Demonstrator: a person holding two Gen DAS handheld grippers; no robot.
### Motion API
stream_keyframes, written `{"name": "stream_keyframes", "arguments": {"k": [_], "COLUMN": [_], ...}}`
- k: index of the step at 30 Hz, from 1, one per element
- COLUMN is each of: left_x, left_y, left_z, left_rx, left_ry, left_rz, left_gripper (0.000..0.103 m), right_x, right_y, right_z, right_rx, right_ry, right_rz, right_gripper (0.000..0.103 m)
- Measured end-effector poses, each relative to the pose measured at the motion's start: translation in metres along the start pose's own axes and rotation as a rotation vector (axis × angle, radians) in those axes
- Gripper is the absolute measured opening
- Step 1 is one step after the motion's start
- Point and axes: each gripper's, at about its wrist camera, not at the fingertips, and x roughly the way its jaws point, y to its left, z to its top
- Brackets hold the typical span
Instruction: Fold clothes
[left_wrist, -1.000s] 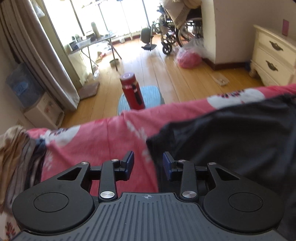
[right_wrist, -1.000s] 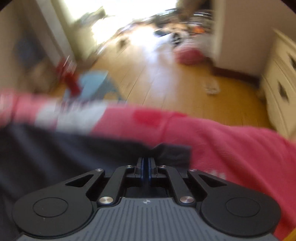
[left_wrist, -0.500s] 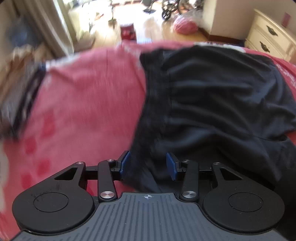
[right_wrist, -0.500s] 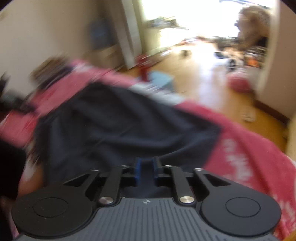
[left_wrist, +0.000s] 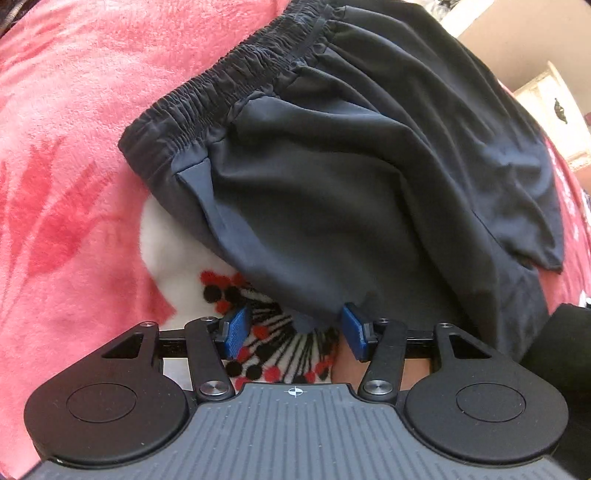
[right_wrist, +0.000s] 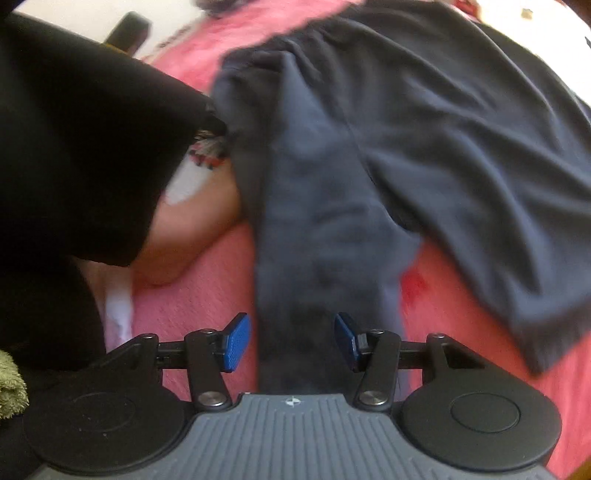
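A pair of dark navy shorts (left_wrist: 351, 155) with an elastic waistband (left_wrist: 229, 77) lies folded over itself on a pink blanket (left_wrist: 66, 155). My left gripper (left_wrist: 293, 332) is open just above the blanket, its blue pads (left_wrist: 236, 326) either side of the shorts' near edge. In the right wrist view the shorts (right_wrist: 443, 129) lie spread, one strip of cloth (right_wrist: 314, 258) running down between the pads. My right gripper (right_wrist: 291, 341) is open around that strip, not clamping it.
The blanket has a white patch with a red and black pattern (left_wrist: 266, 354) under the left gripper. A person's black sleeve (right_wrist: 85, 147) and bare forearm (right_wrist: 184, 236) fill the left of the right wrist view. A cream dresser (left_wrist: 554, 99) stands beyond the bed.
Both grippers have swung down from facing the room to facing the bed. The right gripper, shut on the shorts a second ago, has opened. The left gripper has opened wider at the shorts' edge.
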Motion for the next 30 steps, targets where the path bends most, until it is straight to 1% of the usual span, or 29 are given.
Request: {"name": "stream_keyframes", "arguments": {"k": [2, 3, 6, 8, 9, 11, 12, 13, 14, 15, 16, 18, 21, 25, 26, 27, 29, 30], "left_x": [0.000, -0.001, -0.003, -0.003, -0.003, -0.002, -0.002, -0.002, -0.002, -0.002, -0.002, -0.005, -0.007, -0.007, -0.006, -0.005, -0.003, -0.002], "left_y": [-0.002, -0.004, -0.010, -0.016, -0.018, -0.021, -0.023, -0.024, -0.024, -0.024, -0.024, -0.021, -0.017, -0.015, -0.016, -0.017, -0.019, -0.019], "left_z": [0.001, 0.002, 0.002, 0.001, 0.001, 0.001, 0.001, 0.002, 0.002, 0.002, 0.002, 0.001, 0.002, 0.003, 0.004, 0.004, 0.004, 0.005], "left_rx": [0.011, 0.020, 0.052, 0.071, 0.082, 0.100, 0.106, 0.111, 0.112, 0.112, 0.108, 0.093, 0.073, 0.055, 0.053, 0.053, 0.055, 0.055], "left_ry": [-0.014, -0.025, -0.053, -0.067, -0.074, -0.085, -0.091, -0.096, -0.103, -0.111, -0.121, -0.134, -0.135, -0.138, -0.137, -0.136, -0.134, -0.133], "left_rz": [0.001, 0.004, 0.019, 0.026, 0.028, 0.032, 0.036, 0.040, 0.044, 0.049, 0.053, 0.046, 0.035, 0.031, 0.032, 0.033, 0.037, 0.039], "left_gripper": [0.053, 0.053, 0.051, 0.050, 0.048, 0.044, 0.041, 0.039, 0.038, 0.035, 0.031, 0.031, 0.031, 0.031, 0.031, 0.031, 0.031, 0.031], "right_x": [-0.004, -0.004, 0.006, 0.018, 0.024, 0.031, 0.034, 0.037, 0.040, 0.040, 0.035, 0.018, -0.020, -0.058, -0.063, -0.064, -0.055, -0.050], "right_y": [-0.015, -0.020, -0.025, -0.026, -0.025, -0.018, -0.014, -0.011, -0.008, -0.008, -0.010, -0.017, -0.046, -0.096, -0.104, -0.107, -0.100, -0.096], "right_z": [-0.007, -0.011, -0.022, -0.027, -0.029, -0.035, -0.038, -0.041, -0.044, -0.046, -0.048, -0.048, -0.041, -0.037, -0.037, -0.036, -0.035, -0.034], "right_rx": [0.107, 0.137, 0.176, 0.214, 0.219, 0.178, 0.154, 0.131, 0.107, 0.110, 0.120, 0.156, 0.291, 0.460, 0.483, 0.485, 0.448, 0.428], "right_ry": [0.011, 0.024, 0.085, 0.128, 0.145, 0.145, 0.143, 0.142, 0.140, 0.129, 0.102, 0.030, -0.142, -0.347, -0.368, -0.355, -0.272, -0.228], "right_rz": [0.031, 0.059, 0.150, 0.183, 0.188, 0.143, 0.117, 0.092, 0.067, 0.058, 0.070, 0.111, 0.182, 0.183, 0.168, 0.159, 0.179, 0.191], "right_gripper": [0.054, 0.054, 0.053, 0.052, 0.051, 0.050, 0.043, 0.029, 0.020, 0.001, 0.000, 0.000, 0.000, 0.000, 0.000, 0.000, 0.003, 0.008]}}
